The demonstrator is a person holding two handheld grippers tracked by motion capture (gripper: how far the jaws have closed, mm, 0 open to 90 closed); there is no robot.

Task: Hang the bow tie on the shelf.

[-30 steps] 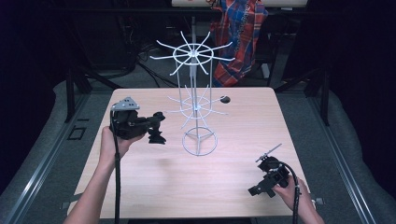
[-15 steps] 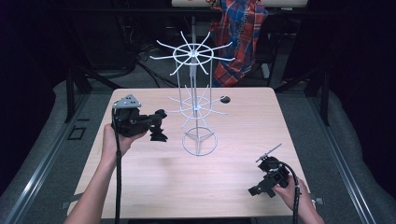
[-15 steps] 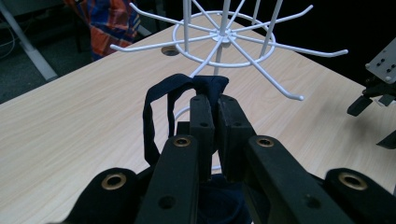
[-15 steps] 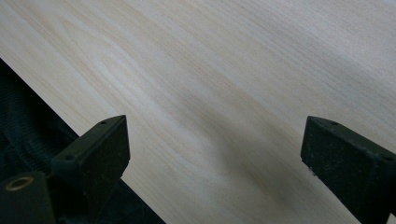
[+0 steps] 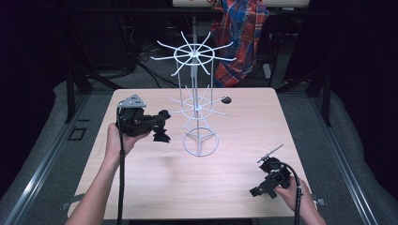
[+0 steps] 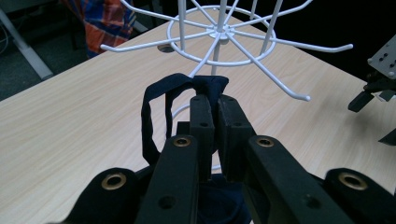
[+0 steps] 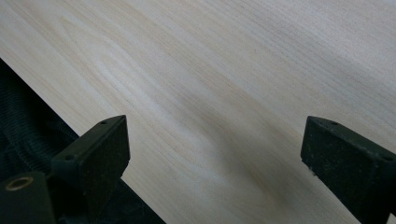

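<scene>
Left gripper jaws pinched on a dark navy fabric loop, held above the light wooden table just left of the white wire spoked rack, its lower spokes close ahead. Right gripper jaws spread wide with nothing between, low over the table's near right corner.

The left gripper is held raised above the left half of the table, pointing level toward its middle, jaws pinched tight on a dark cloth loop. The left forearm reaches in from the near edge. The right gripper rests low by the near right corner, jaws spread wide with nothing between them.
</scene>
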